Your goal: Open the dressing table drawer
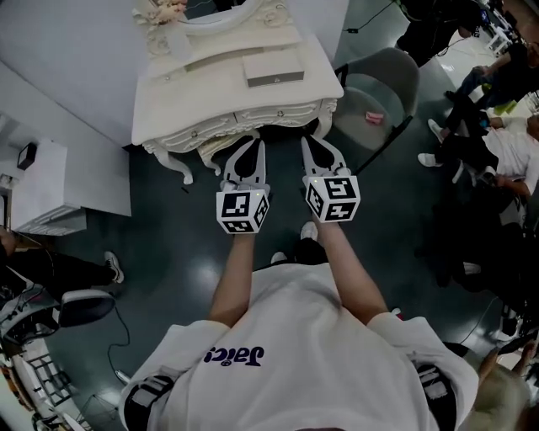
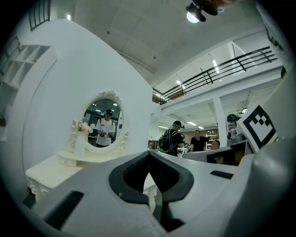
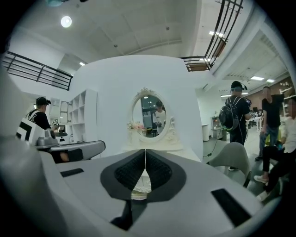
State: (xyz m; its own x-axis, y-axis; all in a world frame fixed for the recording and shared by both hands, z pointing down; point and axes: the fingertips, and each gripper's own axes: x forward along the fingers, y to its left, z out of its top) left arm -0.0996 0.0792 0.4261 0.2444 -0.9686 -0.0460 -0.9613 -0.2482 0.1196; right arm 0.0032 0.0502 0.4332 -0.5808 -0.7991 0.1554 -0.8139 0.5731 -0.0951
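A white dressing table [image 1: 210, 88] with an oval mirror [image 1: 221, 12] stands against the wall ahead of me. Its carved drawer fronts [image 1: 278, 110] run along the near edge and look closed. My left gripper [image 1: 255, 146] and right gripper [image 1: 310, 140] hover side by side just short of that edge. Both point at the table and touch nothing. In the left gripper view the left gripper [image 2: 149, 156] has its jaws together and empty, with the mirror [image 2: 104, 122] off to the left. In the right gripper view the right gripper [image 3: 145, 151] is also shut and empty, with the mirror [image 3: 151, 115] straight ahead.
A flat box [image 1: 274, 67] and a flower vase [image 1: 166, 12] sit on the tabletop. A grey chair [image 1: 383, 88] stands right of the table, and a white cabinet [image 1: 38, 189] stands at the left. Several people [image 1: 497, 126] are at the far right. Cables lie on the dark floor at the left.
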